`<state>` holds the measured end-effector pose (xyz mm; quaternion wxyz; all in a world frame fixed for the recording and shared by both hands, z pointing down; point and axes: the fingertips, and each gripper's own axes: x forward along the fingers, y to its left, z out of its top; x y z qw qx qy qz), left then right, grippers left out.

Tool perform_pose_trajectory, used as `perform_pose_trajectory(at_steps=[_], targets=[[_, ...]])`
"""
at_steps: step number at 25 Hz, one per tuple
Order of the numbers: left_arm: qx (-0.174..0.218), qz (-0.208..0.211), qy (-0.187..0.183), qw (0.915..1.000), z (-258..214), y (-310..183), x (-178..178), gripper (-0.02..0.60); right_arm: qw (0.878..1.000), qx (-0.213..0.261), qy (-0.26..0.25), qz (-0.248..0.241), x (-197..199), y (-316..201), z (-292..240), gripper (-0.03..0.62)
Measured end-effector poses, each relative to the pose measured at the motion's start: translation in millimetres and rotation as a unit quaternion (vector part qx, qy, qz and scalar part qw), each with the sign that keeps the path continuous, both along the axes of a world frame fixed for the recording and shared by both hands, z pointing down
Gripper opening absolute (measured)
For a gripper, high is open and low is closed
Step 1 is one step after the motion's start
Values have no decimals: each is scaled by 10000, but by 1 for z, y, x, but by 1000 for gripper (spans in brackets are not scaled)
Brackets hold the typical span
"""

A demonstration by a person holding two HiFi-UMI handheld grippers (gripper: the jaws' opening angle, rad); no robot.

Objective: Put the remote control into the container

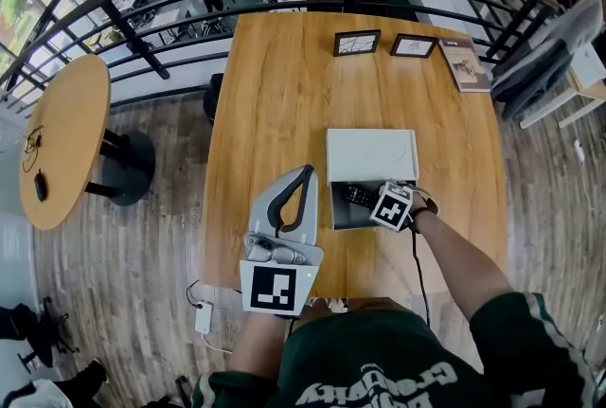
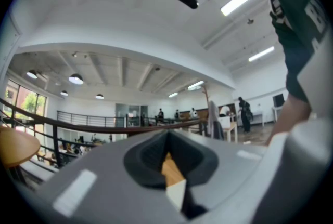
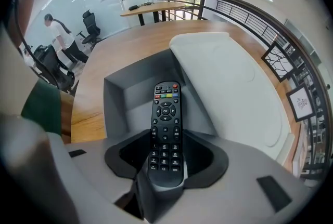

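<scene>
Here the right tool (image 3: 166,168) clamps the remote control (image 3: 165,119), nose-down over the container (image 3: 117,94) ahead for release; left tool (image 1: 305,174) idle, closed

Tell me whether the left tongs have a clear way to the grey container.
Probably yes: only bare table lies between the left tongs and the container, though the right tongs hold the remote control over it.

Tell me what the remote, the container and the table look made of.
Remote control: black plastic, matte, with rubbery-looking buttons.
Container: grey, matte, flat thin walls; probably plastic or coated board, unclear.
Table: wood or wood veneer, visible grain lines, slight sheen.
</scene>
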<state>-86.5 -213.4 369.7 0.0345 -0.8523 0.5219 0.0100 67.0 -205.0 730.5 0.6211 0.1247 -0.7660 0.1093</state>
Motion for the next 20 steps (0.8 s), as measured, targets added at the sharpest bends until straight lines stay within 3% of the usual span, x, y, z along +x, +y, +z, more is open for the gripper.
perform_pose_trajectory(at_steps=[20], targets=[[-27, 79, 21, 10000, 2, -1, 1, -2, 9997, -175, 99, 137, 3, 1, 11, 199]])
